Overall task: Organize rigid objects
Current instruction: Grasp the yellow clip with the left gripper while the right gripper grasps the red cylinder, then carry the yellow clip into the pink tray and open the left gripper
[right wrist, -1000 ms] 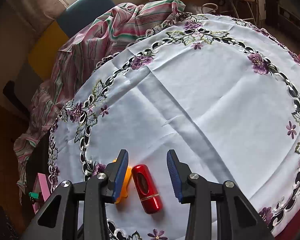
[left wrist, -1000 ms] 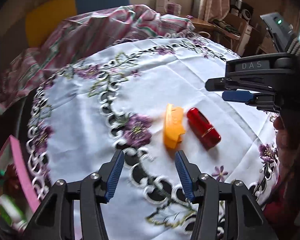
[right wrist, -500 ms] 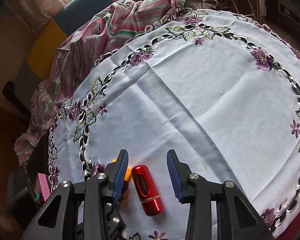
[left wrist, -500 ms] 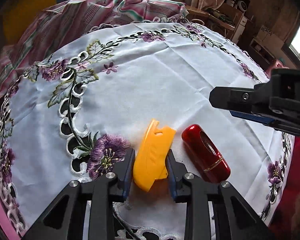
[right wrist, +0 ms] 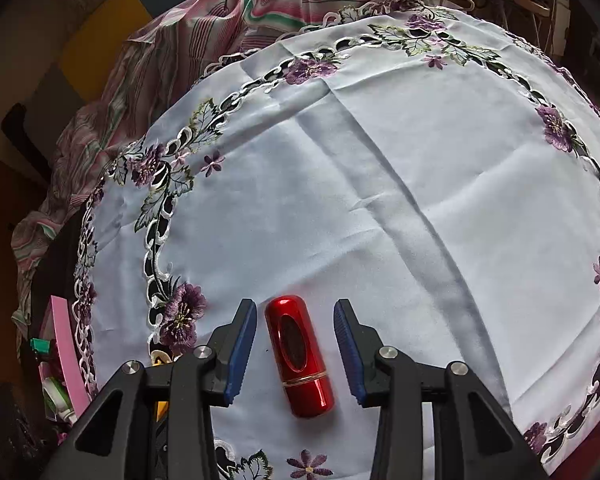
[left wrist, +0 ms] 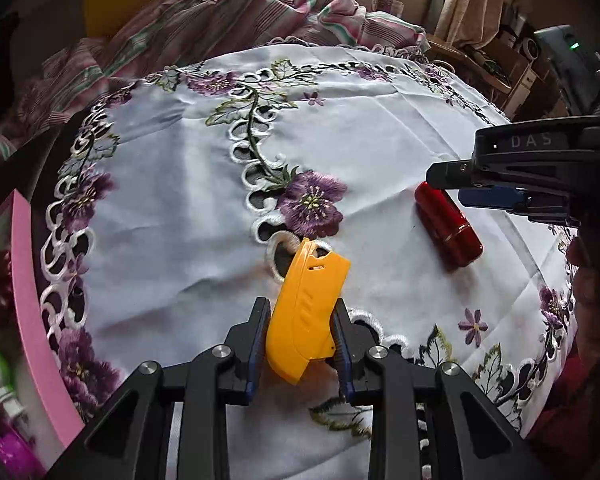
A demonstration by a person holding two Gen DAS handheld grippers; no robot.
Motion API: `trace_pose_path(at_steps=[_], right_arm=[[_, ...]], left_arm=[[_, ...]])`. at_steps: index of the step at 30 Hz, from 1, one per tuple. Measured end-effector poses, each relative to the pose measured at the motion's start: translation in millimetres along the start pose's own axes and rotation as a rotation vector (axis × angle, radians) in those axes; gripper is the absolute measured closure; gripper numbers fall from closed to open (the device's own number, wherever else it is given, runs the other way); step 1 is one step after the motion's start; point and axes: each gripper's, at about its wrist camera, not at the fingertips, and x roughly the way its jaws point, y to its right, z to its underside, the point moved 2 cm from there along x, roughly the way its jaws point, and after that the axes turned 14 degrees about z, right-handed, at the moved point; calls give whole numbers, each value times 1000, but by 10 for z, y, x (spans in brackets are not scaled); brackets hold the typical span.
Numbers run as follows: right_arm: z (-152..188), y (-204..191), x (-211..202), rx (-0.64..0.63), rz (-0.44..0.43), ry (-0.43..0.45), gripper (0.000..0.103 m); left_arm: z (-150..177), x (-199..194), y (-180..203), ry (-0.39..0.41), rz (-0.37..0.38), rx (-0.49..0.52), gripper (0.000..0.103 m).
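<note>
My left gripper (left wrist: pixel 300 340) is shut on a flat yellow plastic piece (left wrist: pixel 308 312) and holds it just over the white embroidered tablecloth (left wrist: pixel 380 152). A glossy red cylinder (right wrist: pixel 298 354) lies on the cloth between the open fingers of my right gripper (right wrist: pixel 296 344), untouched. The cylinder also shows in the left wrist view (left wrist: pixel 448 230), with the right gripper (left wrist: pixel 484 196) over its far end. A sliver of the yellow piece (right wrist: pixel 162 406) shows behind my right gripper's left arm.
A pink box (left wrist: pixel 28 312) with small items stands off the table's left edge; it also shows in the right wrist view (right wrist: pixel 66 344). A striped pink cloth (left wrist: pixel 220 12) lies bunched at the table's far side. Shelves and clutter stand at the far right.
My left gripper closed on the yellow piece, then moved it left and away from the red cylinder. My right gripper stayed open around the cylinder, a little lower.
</note>
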Motion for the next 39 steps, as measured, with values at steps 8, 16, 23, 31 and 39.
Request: trace_pose_path(at_steps=[8,16,23,31,39], right_arm=[[71,-137,51,-95,76,1,63],[97,-211,107,-162,134,-5,63],[259,-478,79,-352,200,59,78],[487,-847,100,-527,100,73,77],[479,-806,117,-514,82,80,76]], left_arm=[[158,-303,68,52,-12,13,73],[204,-640,72,119,-17,5,73],[285,-947,36,178,-39,-3,73],[432,-1285,-105,231,-68,-34,73],[606,-1445,-262,246,-86,-75,73]])
